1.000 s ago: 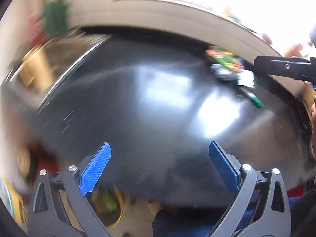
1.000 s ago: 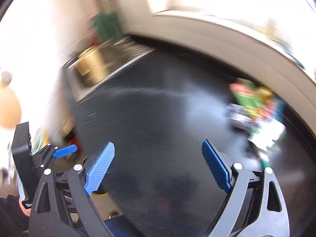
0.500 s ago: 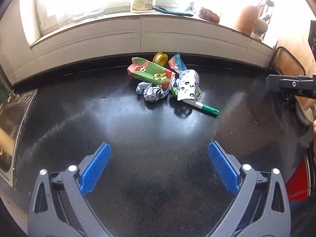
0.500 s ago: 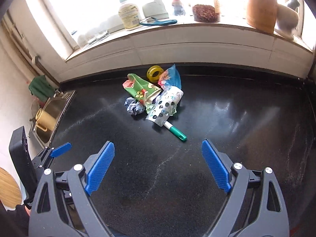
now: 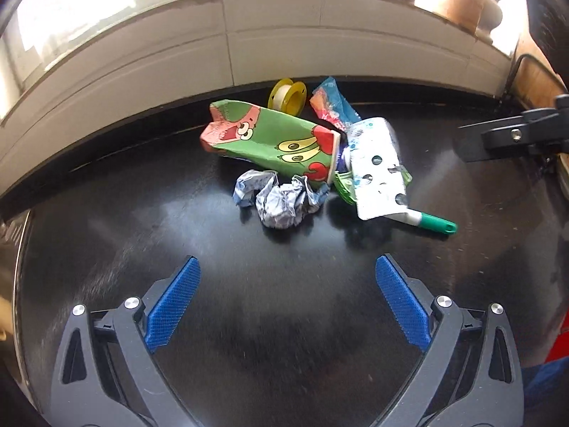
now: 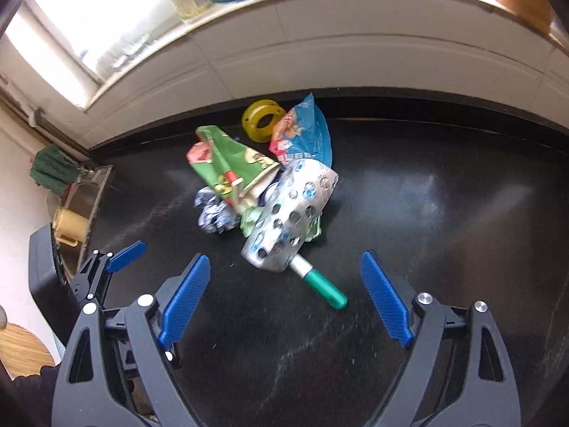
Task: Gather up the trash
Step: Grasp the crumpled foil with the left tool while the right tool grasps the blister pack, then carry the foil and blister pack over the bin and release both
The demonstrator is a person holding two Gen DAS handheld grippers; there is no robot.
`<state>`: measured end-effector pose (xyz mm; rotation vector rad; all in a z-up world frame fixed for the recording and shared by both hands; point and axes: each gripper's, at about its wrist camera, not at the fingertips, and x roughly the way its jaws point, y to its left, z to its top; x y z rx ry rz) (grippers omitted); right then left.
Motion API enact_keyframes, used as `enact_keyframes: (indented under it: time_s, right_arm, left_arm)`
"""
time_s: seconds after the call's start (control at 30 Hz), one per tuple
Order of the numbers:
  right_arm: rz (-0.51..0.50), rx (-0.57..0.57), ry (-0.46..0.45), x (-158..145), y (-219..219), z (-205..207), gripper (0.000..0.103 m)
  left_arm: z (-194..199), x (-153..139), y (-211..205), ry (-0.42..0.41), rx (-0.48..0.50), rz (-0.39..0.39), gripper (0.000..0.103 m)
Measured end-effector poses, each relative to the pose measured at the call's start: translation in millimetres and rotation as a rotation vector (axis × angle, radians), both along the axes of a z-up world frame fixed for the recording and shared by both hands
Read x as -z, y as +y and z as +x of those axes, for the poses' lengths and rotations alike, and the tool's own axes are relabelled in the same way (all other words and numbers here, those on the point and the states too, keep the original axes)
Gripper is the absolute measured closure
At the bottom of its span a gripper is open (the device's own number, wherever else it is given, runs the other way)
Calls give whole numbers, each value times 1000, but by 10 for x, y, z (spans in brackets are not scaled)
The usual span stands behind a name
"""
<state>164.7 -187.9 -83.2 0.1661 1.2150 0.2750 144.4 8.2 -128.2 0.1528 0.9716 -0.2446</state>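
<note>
Left gripper [image 5: 284, 299]: angled down over black counter [image 5: 106, 249], jaws wide, nothing between.
Right gripper [image 6: 284, 299]: angled down, jaws wide, just been closing slightly, empty.
Trash pile [image 5: 306, 163]: mid-counter, ahead of both; green-capped marker [image 6: 320, 284] nearest.

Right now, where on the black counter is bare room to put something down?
Bare counter lies right of the trash pile, toward the wall, and in front between the pile and both tongs. Also left, between the crumpled paper and the sink. Crowded: the middle, around the green carton and green-capped pen.
</note>
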Motion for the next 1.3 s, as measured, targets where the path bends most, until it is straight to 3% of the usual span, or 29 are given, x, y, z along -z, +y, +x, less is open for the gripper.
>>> enact_keyframes:
  time_s: [0.27,0.4,0.5,0.57,0.6,0.67,0.73,1.07,1.3]
  right_arm:
    - [18,47,128,564,37,564,29]
    - [61,40,156,681,58,666,47]
    - [63,24,137,626,73,662,58]
    - [76,20,126,582,60,631,65]
    - [75,21,116,552,48,612,67]
    - [76,23,100,485,26,567,69]
    - [82,29,78,377,-7,506,70]
    - [89,-23,-23,-242,-85,-90,70]
    - [62,-70,-50,-393,-168,-596,70]
  left_arm:
    - [574,326,31,62,45,-25,10]
    - [718,396,34,62,66,-24,12]
    - [747,364,26,51,85,-41,26]
    - [753,326,24,55,92,-54,49]
    - [746,312,22,63,93,-60,53]
    - [697,267,27,62,86,-69,64]
    - [609,207,20,54,80,-68,66]
    - [-48,-262,108,37,-32,-112,66]
    - [-699,-430,55,39,-107,-117,66]
